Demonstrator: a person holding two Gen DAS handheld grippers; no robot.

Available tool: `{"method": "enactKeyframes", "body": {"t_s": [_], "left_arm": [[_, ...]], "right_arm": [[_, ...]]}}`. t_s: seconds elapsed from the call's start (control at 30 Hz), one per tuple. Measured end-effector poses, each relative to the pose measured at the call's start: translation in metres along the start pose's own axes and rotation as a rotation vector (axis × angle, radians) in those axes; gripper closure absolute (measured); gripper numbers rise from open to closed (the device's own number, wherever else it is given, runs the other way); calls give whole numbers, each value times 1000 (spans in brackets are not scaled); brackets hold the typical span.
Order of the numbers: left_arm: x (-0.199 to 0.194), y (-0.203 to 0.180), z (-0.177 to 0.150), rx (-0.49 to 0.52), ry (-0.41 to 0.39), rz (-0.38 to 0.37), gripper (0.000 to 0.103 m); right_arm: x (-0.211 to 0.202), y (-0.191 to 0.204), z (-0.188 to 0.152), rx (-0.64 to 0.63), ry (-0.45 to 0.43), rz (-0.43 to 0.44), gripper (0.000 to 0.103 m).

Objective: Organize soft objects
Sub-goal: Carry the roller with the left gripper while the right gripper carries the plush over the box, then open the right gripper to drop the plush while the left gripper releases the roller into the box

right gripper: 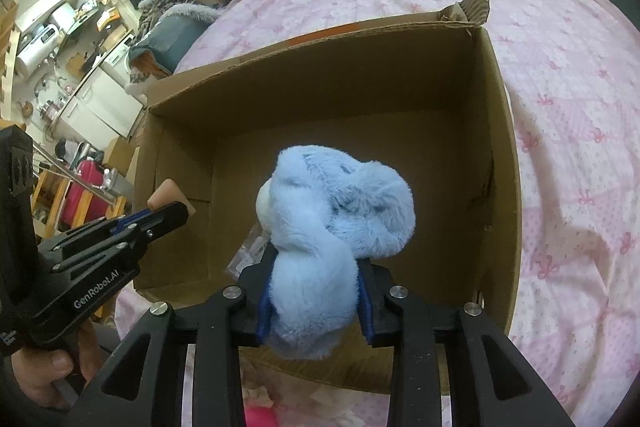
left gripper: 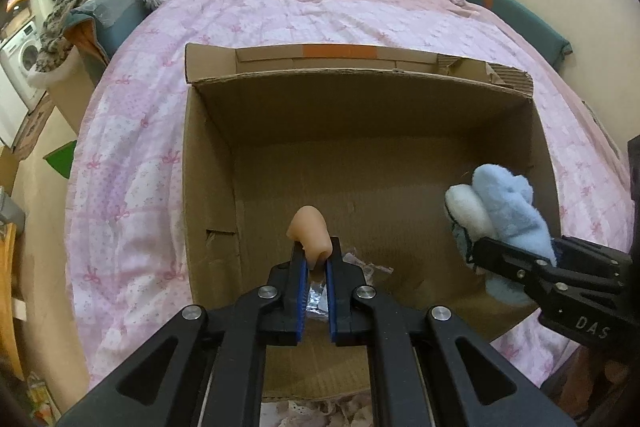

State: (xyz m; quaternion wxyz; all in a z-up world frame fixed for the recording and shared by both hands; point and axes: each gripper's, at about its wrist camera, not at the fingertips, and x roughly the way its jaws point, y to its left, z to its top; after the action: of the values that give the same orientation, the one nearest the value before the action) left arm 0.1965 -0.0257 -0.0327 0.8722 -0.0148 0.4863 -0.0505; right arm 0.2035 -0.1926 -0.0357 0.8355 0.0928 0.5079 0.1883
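Over the box, left gripper pinches a squishy peach toy at 6 o'clock; right gripper, part-open, hugs a light, compressible plush mid-body.

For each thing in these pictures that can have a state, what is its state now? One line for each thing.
Cardboard box: open, flaps up, sitting on the bed, a bit of clear wrapping on its floor.
Peach soft toy: held above the box floor.
Left gripper: shut on the peach soft toy.
Blue plush toy: between the right jaws, over the box.
Right gripper: pads against the blue plush toy.
Pink bedspread: spread out, wrinkled.
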Motion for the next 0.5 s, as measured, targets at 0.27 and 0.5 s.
{"method": "enactKeyframes", "body": {"t_s": [0.27,0.5], "left_arm": [[5,4,-1,-21,18,5,91],[3,3,-1,-18,13,11,81]], "right_arm": [[-2,-2,2,15,-17,11,50],[-10,-1,5,5,-64,-30,42]]}}
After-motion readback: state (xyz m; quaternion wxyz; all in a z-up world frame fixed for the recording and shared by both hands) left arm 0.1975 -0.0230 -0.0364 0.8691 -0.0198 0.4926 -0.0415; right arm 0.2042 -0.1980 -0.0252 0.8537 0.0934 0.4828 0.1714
